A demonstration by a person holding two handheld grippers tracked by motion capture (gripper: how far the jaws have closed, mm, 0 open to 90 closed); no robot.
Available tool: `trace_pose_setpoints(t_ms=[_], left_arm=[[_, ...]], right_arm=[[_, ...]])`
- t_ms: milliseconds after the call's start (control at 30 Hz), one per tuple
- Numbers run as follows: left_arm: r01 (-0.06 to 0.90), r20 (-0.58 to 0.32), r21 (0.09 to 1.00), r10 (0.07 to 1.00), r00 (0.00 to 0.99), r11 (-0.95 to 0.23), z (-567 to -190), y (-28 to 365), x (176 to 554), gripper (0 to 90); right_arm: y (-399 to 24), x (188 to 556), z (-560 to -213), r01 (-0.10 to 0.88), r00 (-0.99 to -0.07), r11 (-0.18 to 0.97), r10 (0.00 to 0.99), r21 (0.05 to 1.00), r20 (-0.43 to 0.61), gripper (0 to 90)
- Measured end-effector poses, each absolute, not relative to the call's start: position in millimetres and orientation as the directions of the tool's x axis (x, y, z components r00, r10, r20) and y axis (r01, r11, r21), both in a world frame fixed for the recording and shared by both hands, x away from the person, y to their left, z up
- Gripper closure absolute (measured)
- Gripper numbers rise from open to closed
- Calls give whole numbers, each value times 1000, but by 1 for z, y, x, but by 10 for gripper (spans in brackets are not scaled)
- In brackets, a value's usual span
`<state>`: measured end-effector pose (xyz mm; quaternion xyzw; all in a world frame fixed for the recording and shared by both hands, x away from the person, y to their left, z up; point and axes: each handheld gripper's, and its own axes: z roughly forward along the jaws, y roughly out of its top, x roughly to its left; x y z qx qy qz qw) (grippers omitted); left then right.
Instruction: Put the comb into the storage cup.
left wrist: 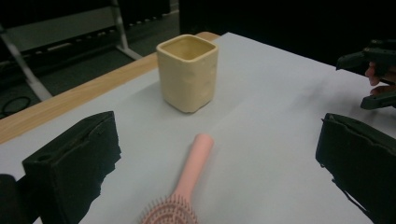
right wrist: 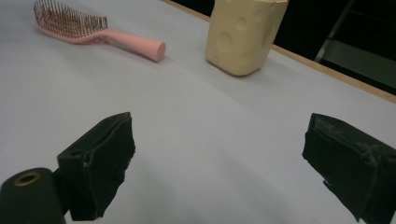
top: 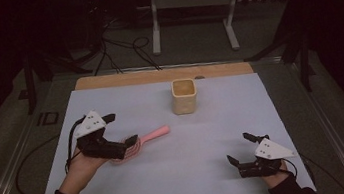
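Note:
A pink hairbrush (top: 138, 143) lies bristles up on the white table cover (top: 215, 136), left of centre, its handle pointing right and slightly away. In the left gripper view the hairbrush (left wrist: 187, 186) lies between the wide-apart jaws. My left gripper (top: 122, 128) is open and hovers over the brush head. A cream square cup (top: 183, 96) stands upright behind the brush; the cup (left wrist: 187, 72) looks empty. My right gripper (top: 240, 149) rests open near the front right, with nothing between its jaws. From there the hairbrush (right wrist: 93, 30) and cup (right wrist: 243, 35) lie far ahead.
A wooden strip (top: 162, 75) edges the table's far side. Beyond it a white metal stand (top: 193, 8) and black cables (top: 123, 48) sit on the floor. The other hand's gripper (left wrist: 373, 70) appears at the right of the left gripper view.

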<state>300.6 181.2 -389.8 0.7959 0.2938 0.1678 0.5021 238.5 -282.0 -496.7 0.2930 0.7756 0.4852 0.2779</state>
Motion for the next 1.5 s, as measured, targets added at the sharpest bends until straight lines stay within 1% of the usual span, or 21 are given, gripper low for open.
trace_pose_setpoints(t_ms=[267, 500, 767, 800, 900, 967, 1000, 1033, 1067, 1100, 1167, 1200, 1233, 1267, 1300, 1433, 1467, 1500], left_arm=[[315, -24, 873, 612, 791, -373, -403, 153, 322, 0], [330, -21, 857, 614, 789, -395, -414, 139, 335, 6], [362, -26, 834, 627, 778, -415, -428, 125, 355, 40], [368, -31, 833, 628, 777, -414, -430, 124, 357, 60], [376, -40, 832, 631, 775, -409, -436, 121, 364, 76], [385, -49, 830, 635, 771, -404, -440, 118, 368, 114], [387, -49, 830, 638, 768, -403, -442, 117, 370, 153], [391, -50, 827, 640, 767, -404, -444, 116, 372, 153], [397, -53, 823, 642, 765, -405, -446, 115, 373, 181], [397, -49, 819, 639, 767, -414, -448, 114, 374, 181], [403, -43, 811, 644, 764, -425, -451, 110, 376, 262], [404, -42, 807, 641, 766, -430, -453, 109, 376, 287], [408, -39, 803, 645, 764, -434, -454, 107, 377, 287], [409, -37, 799, 644, 765, -440, -456, 106, 378, 336], [410, -36, 797, 643, 765, -443, -457, 105, 379, 336], [422, -27, 783, 652, 758, -457, -462, 99, 382, 425], [422, -27, 783, 652, 758, -457, -462, 99, 382, 455], [438, -46, 776, 652, 757, -454, -464, 98, 384, 520]], right_arm=[[-282, 239, -497, 177, -678, 359, 720, 916, -151, 85], [-281, 239, -497, 180, -678, 353, 721, 918, -144, 85], [-281, 239, -497, 178, -683, 356, 715, 917, -145, 85], [-281, 239, -497, 177, -684, 356, 715, 918, -145, 85], [-281, 239, -497, 177, -684, 353, 716, 919, -143, 85], [-281, 239, -497, 179, -685, 356, 714, 917, -144, 85], [-281, 239, -497, 178, -684, 354, 715, 918, -143, 85], [-281, 239, -497, 178, -684, 354, 715, 918, -143, 85], [-281, 239, -497, 179, -685, 350, 715, 919, -139, 85], [-281, 239, -497, 179, -685, 350, 715, 919, -139, 85], [-281, 239, -497, 174, -688, 356, 711, 918, -145, 85], [-281, 239, -497, 175, -687, 353, 712, 919, -142, 85], [-281, 239, -497, 175, -687, 353, 712, 919, -142, 85], [-281, 239, -497, 180, -687, 348, 714, 920, -136, 85], [-281, 239, -497, 180, -687, 348, 714, 920, -136, 85], [-281, 239, -497, 173, -690, 352, 710, 920, -142, 85], [-281, 239, -497, 173, -690, 352, 710, 920, -142, 85], [-281, 239, -497, 174, -691, 352, 709, 920, -141, 85]])
